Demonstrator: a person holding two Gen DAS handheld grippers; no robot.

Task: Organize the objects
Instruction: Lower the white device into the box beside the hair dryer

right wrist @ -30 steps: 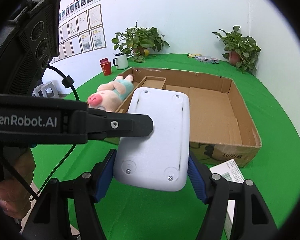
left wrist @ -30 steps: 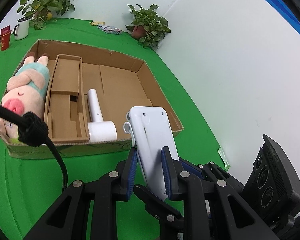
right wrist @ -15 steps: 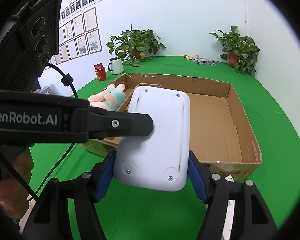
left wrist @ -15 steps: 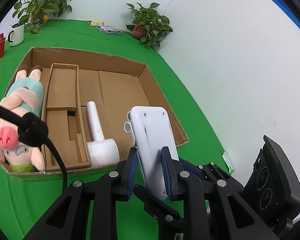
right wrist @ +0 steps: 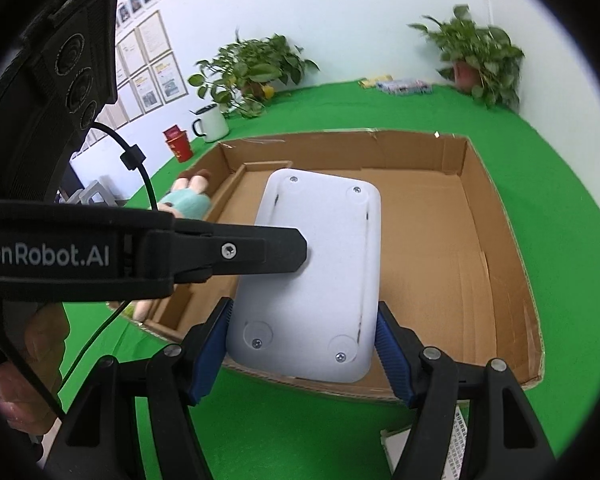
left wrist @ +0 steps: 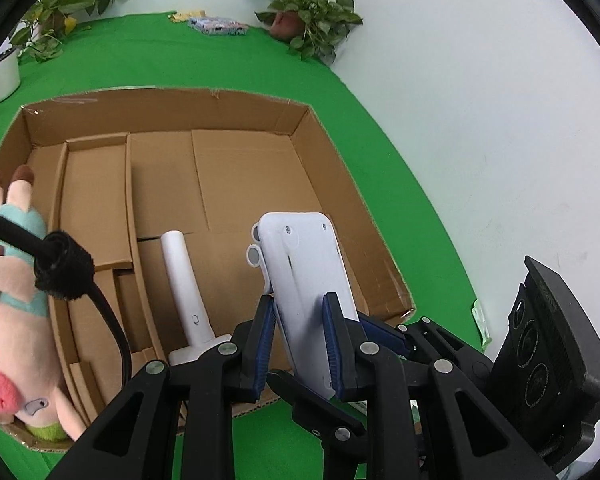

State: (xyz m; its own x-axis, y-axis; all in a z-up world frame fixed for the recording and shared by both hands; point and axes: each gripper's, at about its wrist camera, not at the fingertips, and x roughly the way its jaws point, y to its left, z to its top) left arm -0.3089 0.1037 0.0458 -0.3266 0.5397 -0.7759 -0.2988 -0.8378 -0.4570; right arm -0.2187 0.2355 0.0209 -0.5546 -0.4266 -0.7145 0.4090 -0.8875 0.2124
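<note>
While both tools — the left tool [left wrist: 298,344] pinching its thin edge, the right tool [right wrist: 304,344] spanning its width — carry the flat white plastic device [right wrist: 312,276] over the shallow brown cardboard box [right wrist: 500,208], placing remains; a white hairdryer-like appliance [left wrist: 186,300] and pink plush pig [left wrist: 8,320] seemingly lie inside.
</note>
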